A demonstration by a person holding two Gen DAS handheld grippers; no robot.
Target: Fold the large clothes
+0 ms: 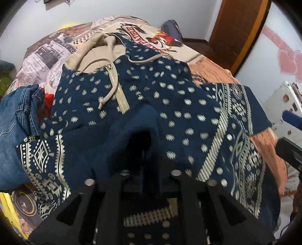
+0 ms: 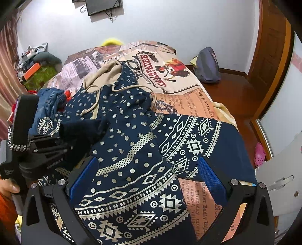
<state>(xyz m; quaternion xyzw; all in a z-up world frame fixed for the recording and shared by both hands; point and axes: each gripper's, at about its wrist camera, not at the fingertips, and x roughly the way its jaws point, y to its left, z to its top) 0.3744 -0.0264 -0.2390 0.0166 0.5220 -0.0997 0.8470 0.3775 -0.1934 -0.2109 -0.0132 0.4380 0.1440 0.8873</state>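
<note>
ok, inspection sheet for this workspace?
surface: bed with newspaper-print cover
job's things: navy silver-patterned zip hoodie with beige hood, spread out, partly rumpled
clutter: blue denim garment, red cloth beside it
grippers: left claw at the hoodie's dark navy cuff, grip hidden; right claw open above the hem
cables: wires below wall-mounted black screen
surroundings: brown wooden door, grey fabric bag on floor
</note>
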